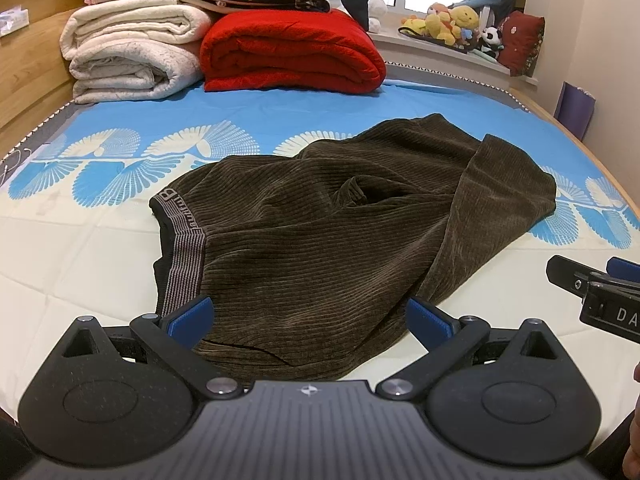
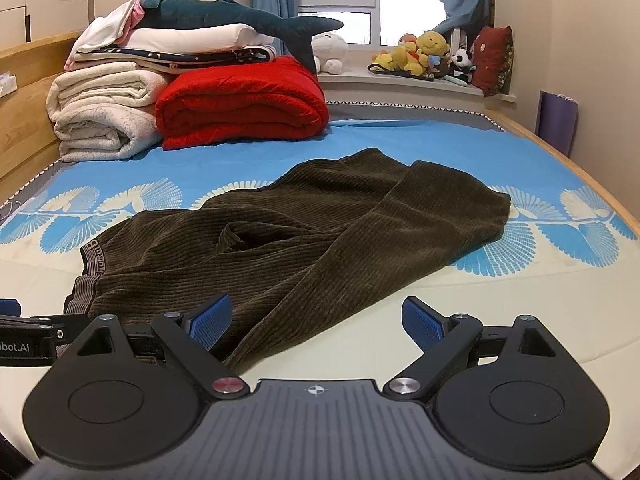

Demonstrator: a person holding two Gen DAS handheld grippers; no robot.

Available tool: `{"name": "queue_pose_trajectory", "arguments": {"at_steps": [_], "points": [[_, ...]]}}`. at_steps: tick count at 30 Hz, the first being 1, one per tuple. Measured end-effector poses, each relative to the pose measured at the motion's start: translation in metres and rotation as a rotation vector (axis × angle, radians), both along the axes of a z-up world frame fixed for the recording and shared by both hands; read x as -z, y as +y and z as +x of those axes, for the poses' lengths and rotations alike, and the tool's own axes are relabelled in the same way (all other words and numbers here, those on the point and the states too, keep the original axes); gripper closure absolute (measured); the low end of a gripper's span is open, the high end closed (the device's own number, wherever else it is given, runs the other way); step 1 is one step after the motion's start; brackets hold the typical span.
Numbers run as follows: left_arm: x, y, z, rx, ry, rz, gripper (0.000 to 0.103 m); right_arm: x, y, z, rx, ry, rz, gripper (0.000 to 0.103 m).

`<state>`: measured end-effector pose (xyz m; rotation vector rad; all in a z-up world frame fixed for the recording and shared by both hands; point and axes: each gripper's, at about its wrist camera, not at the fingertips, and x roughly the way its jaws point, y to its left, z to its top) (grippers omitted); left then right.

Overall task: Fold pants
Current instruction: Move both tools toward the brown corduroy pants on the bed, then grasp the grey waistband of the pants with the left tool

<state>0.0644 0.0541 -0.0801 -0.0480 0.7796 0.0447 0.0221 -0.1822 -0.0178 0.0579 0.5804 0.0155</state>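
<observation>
Dark brown corduroy pants (image 1: 320, 216) lie rumpled on the bed, striped waistband (image 1: 186, 252) at the left, a leg folded over toward the far right. They also show in the right wrist view (image 2: 304, 220). My left gripper (image 1: 310, 316) is open and empty, low over the near hem of the pants. My right gripper (image 2: 318, 322) is open and empty, over the near right edge of the pants. The right gripper also shows at the right edge of the left wrist view (image 1: 592, 284); the left gripper shows at the left edge of the right wrist view (image 2: 24, 328).
The bed sheet (image 1: 80, 264) is cream near me and blue with white fans farther off. A folded red blanket (image 1: 292, 52) and stacked cream blankets (image 1: 132, 52) sit at the far left. Plush toys (image 1: 452, 24) line the windowsill. A wooden headboard (image 1: 28, 60) runs along the left.
</observation>
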Motion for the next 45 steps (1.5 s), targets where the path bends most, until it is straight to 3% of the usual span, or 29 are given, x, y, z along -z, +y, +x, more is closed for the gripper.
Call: {"name": "queue_pose_trajectory", "arguments": {"at_steps": [10,16,19,24,25,27,30,35,40,42,43,45], "points": [[0.001,0.0,0.0,-0.001,-0.004,0.0,0.001,0.005,0.044,0.008,0.019,0.001,-0.01,0.011],[-0.001,-0.002,-0.001,0.011,-0.015,0.002,0.003,0.009,0.057,0.011,0.017,0.001,-0.017,0.032],[-0.001,-0.005,-0.003,0.032,-0.024,0.012,0.015,0.012,0.062,0.012,0.026,-0.005,-0.018,0.041],[-0.003,-0.009,-0.002,0.076,-0.024,0.032,0.05,0.015,0.069,0.013,0.068,-0.038,0.0,0.043],[-0.006,-0.007,-0.002,0.089,-0.029,0.021,0.053,0.014,0.067,0.013,0.073,-0.052,0.014,0.043],[-0.013,-0.002,0.0,0.121,-0.044,-0.003,0.072,0.012,0.069,0.01,0.089,-0.081,0.016,0.043],[-0.03,0.014,0.009,0.152,-0.063,-0.057,0.088,0.009,0.064,0.008,0.096,-0.109,0.045,0.045],[-0.052,0.052,0.043,0.201,-0.081,-0.063,0.093,-0.002,0.047,0.023,0.091,-0.123,0.049,0.054],[-0.032,0.115,0.089,0.064,-0.042,-0.06,0.093,-0.006,0.003,0.063,0.14,-0.136,0.025,0.053],[-0.007,0.147,0.103,-0.055,0.084,-0.12,0.093,-0.002,-0.016,0.083,0.151,-0.126,0.035,0.053],[0.005,0.164,0.106,-0.108,0.133,-0.193,0.093,0.004,-0.027,0.096,0.158,-0.108,0.04,0.053],[0.02,0.184,0.11,-0.145,0.171,-0.263,0.093,0.02,-0.043,0.121,0.16,-0.062,0.052,0.053]]}}
